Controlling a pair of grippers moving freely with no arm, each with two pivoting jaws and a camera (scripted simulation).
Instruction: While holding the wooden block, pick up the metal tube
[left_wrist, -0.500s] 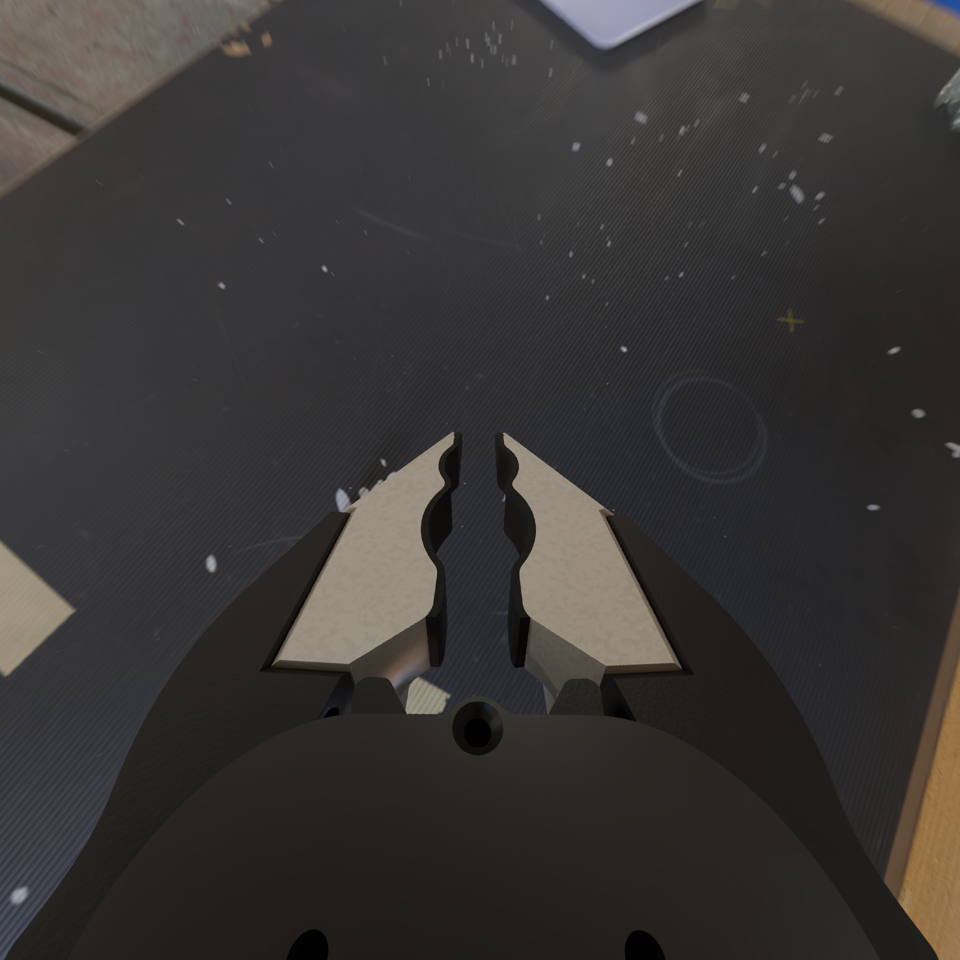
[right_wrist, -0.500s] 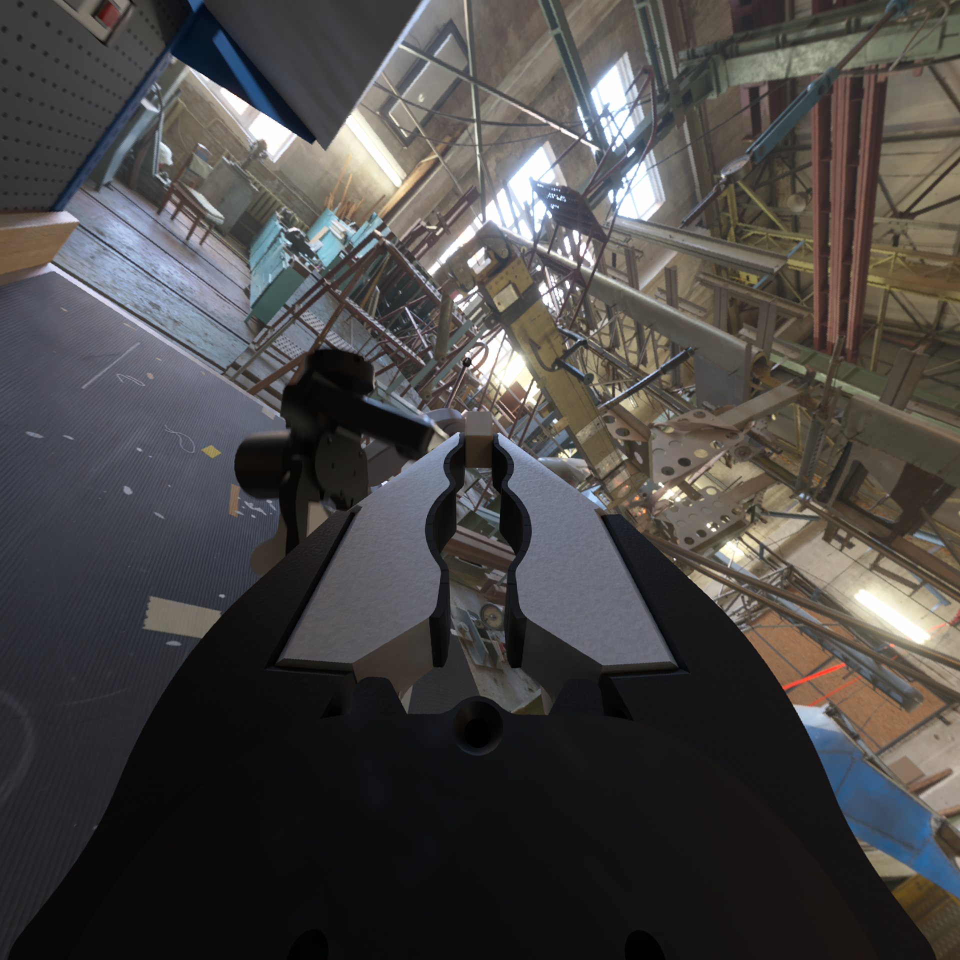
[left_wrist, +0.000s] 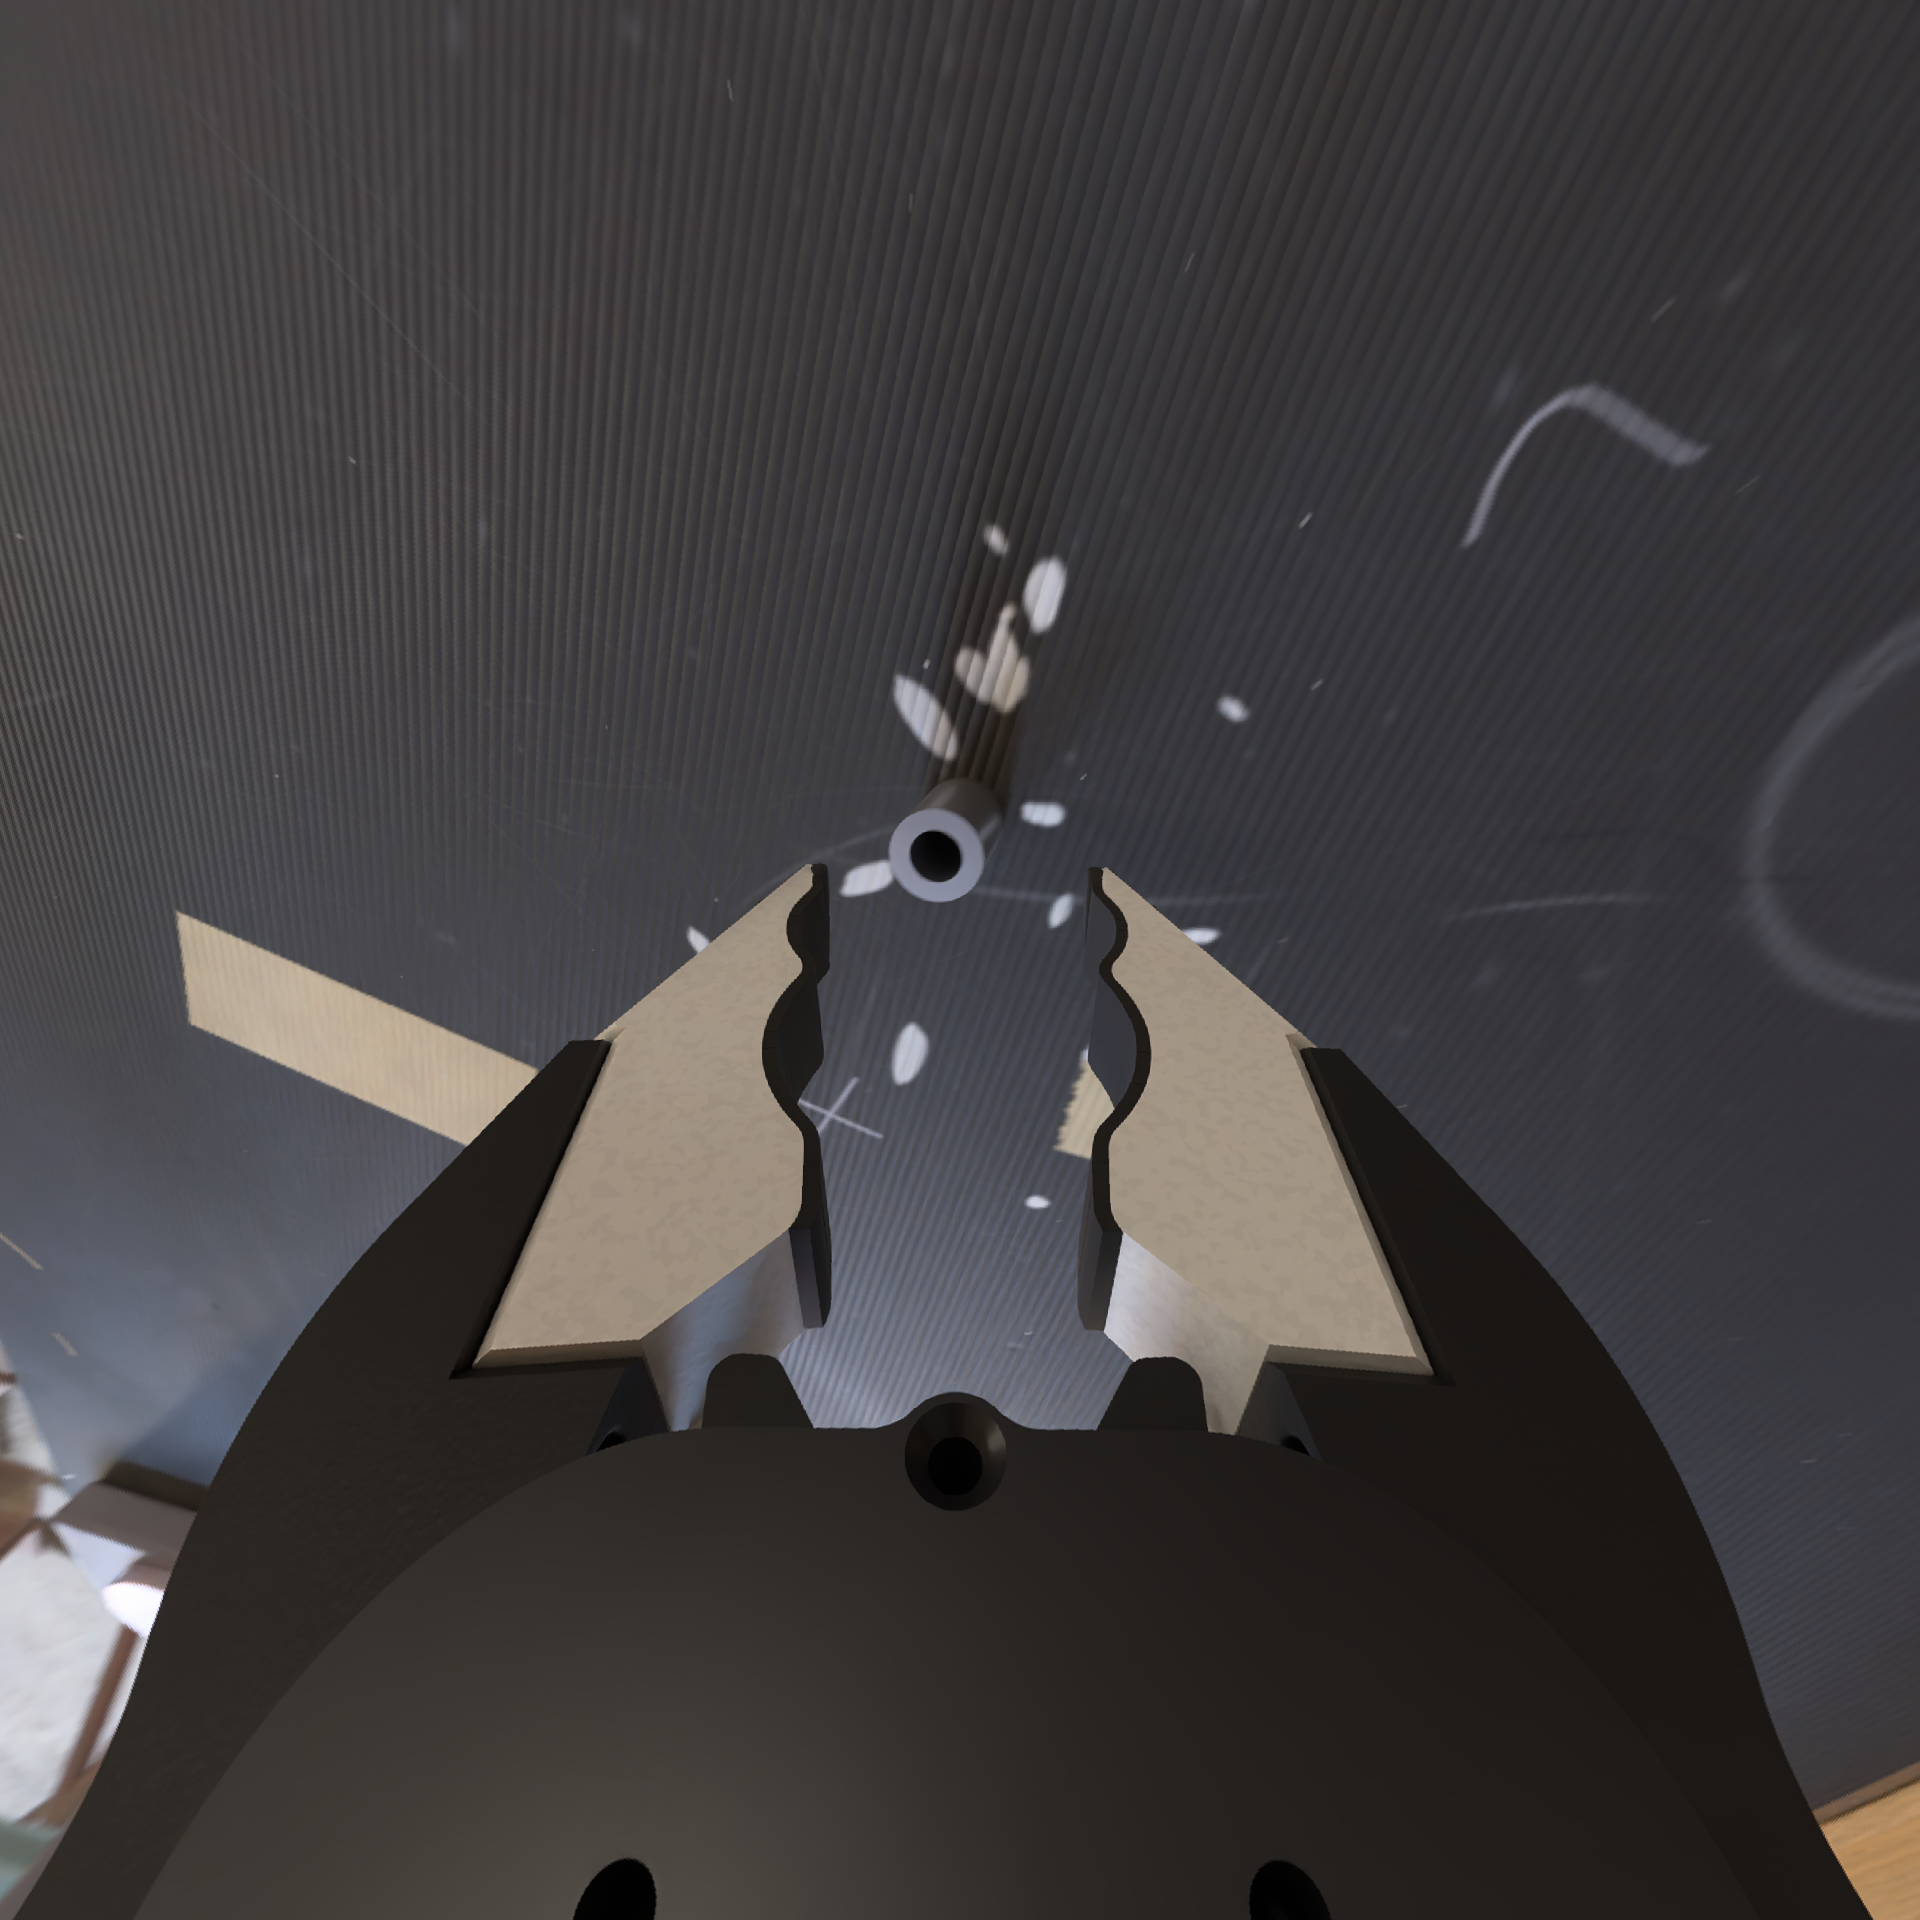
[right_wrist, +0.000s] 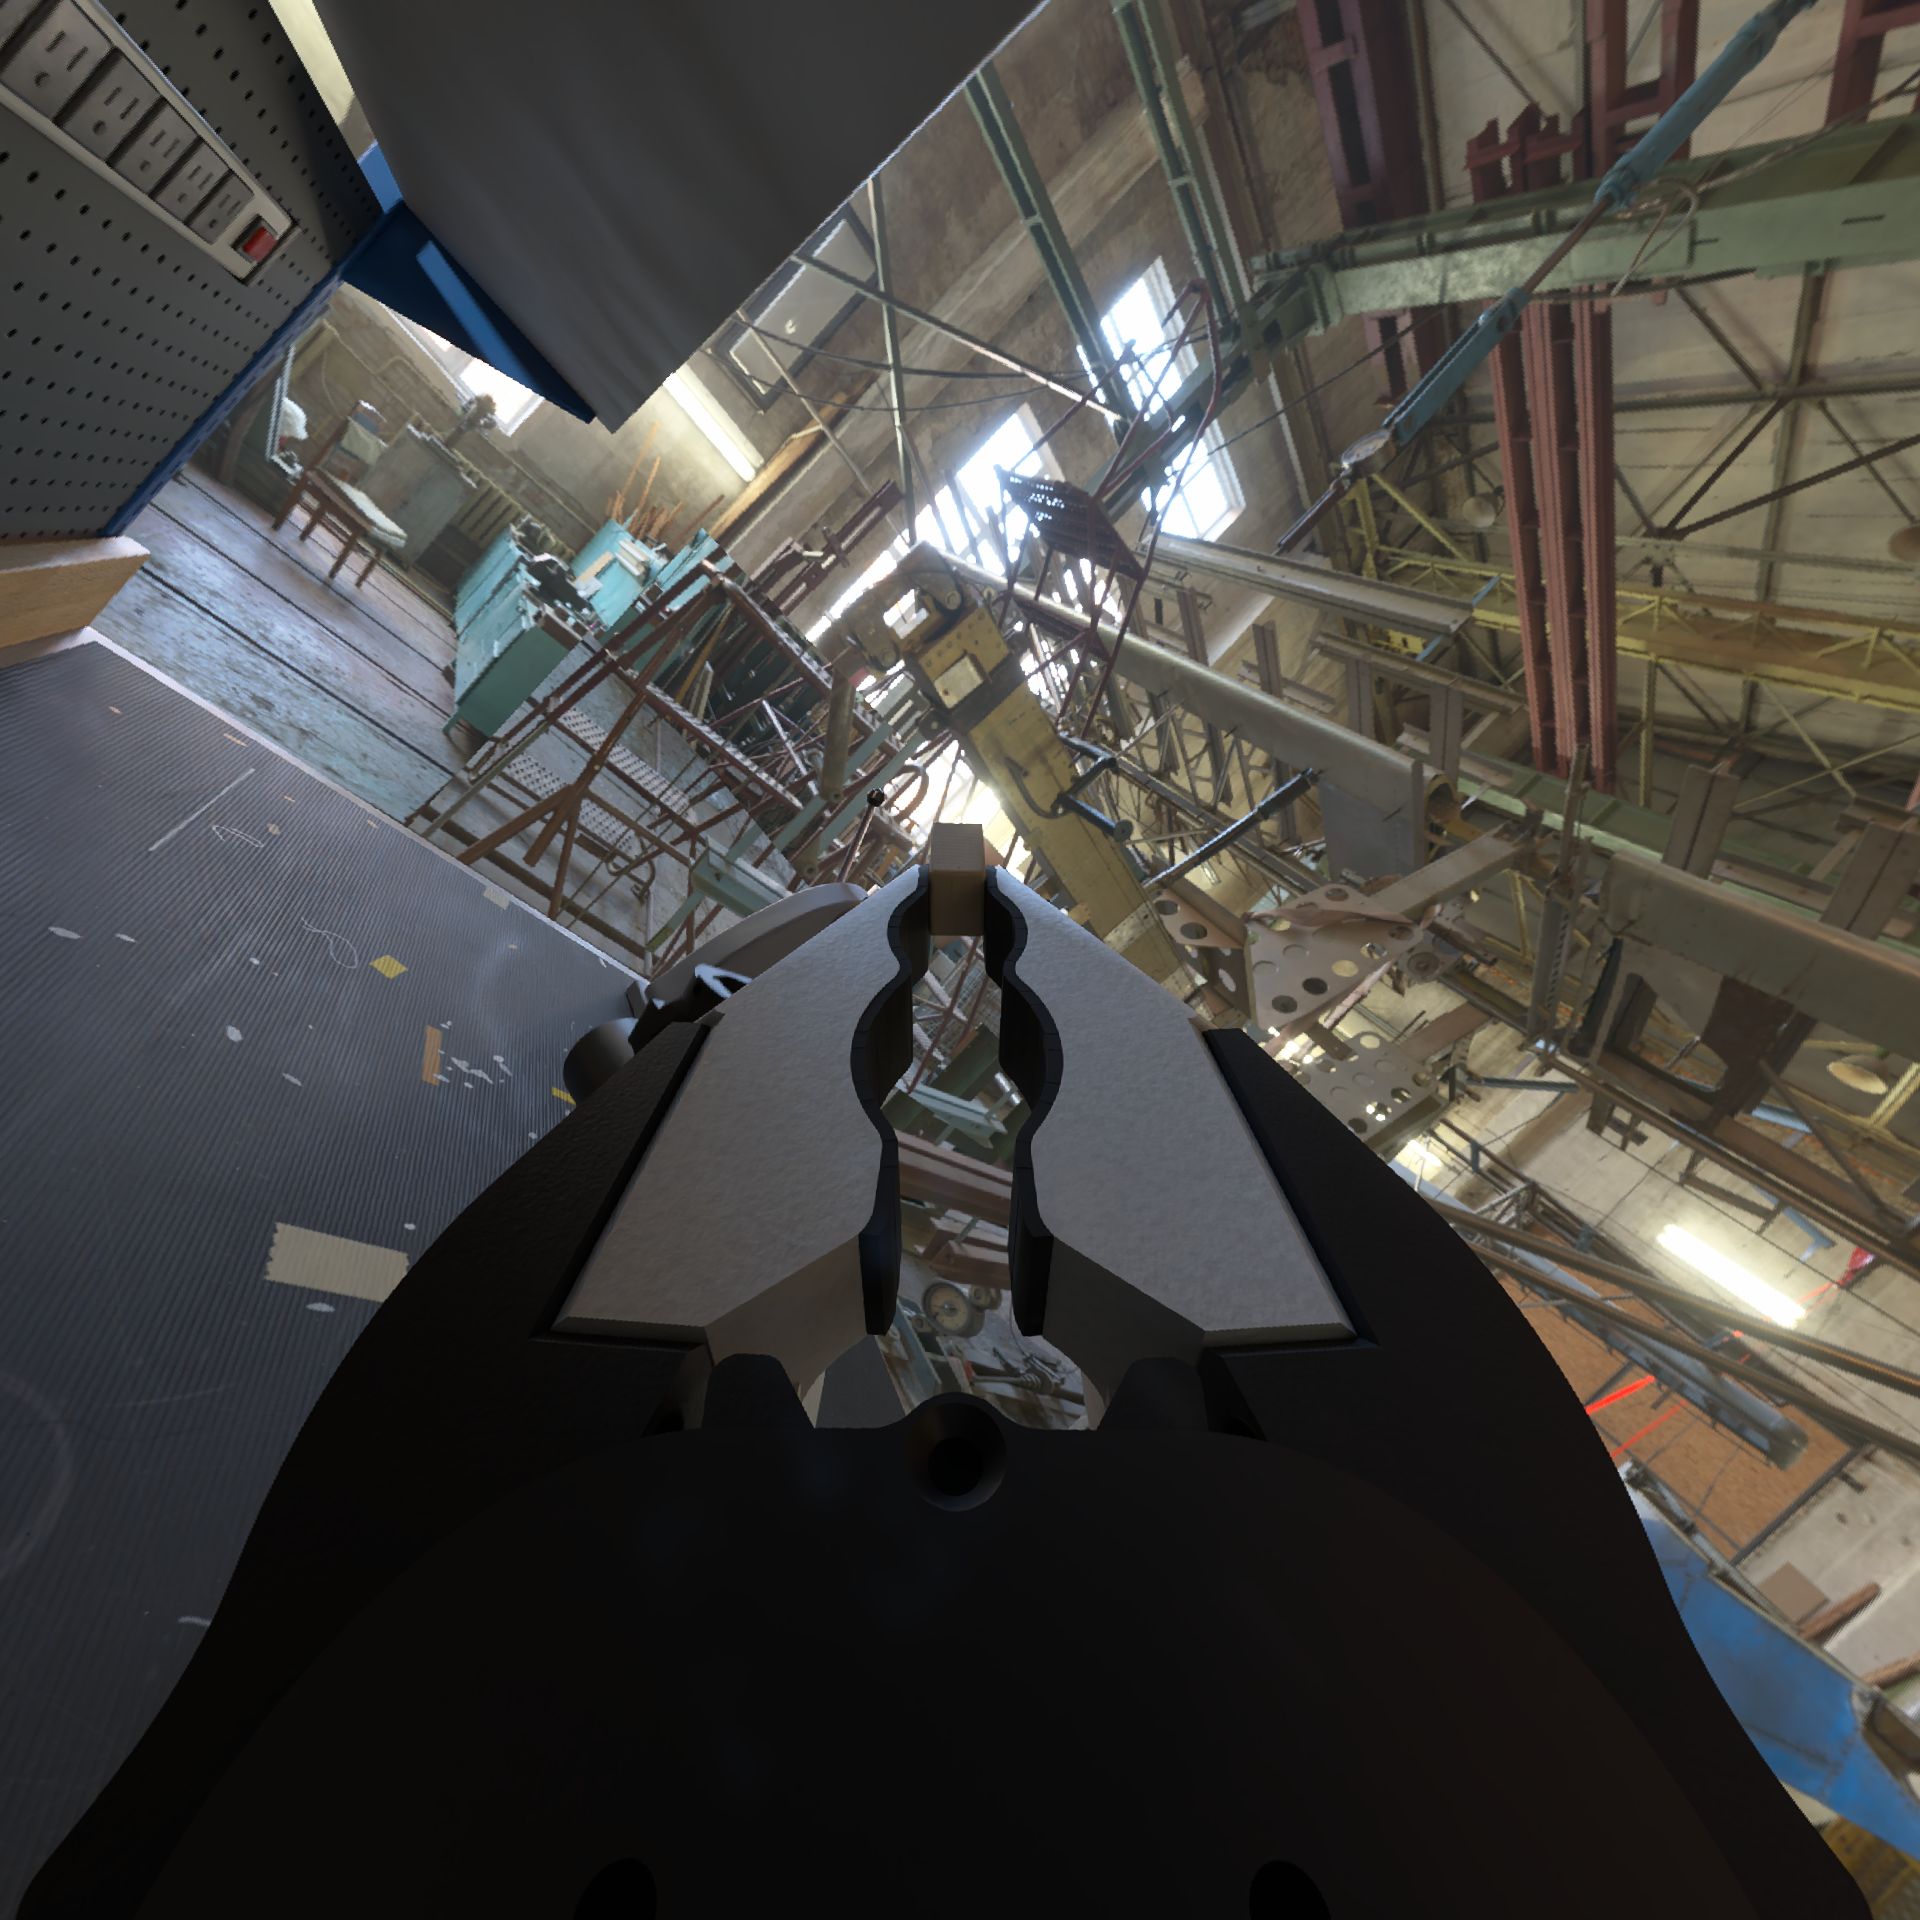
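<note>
Over dark mat (left_wrist: 520, 416), left tongs (left_wrist: 954, 883) gape; right tongs (right_wrist: 956, 891) pinch wooden block (right_wrist: 957, 878).

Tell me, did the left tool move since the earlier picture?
Yes. The left tool swung across the dark ribbed mat and opened; the small grey metal tube now lies just ahead.

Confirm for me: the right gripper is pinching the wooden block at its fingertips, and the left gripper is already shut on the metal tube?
Not quite. The left gripper is open, and the metal tube stands just beyond its fingertips, ungrasped, as the left wrist view shows. The right gripper does pinch the wooden block at its fingertips.
</note>
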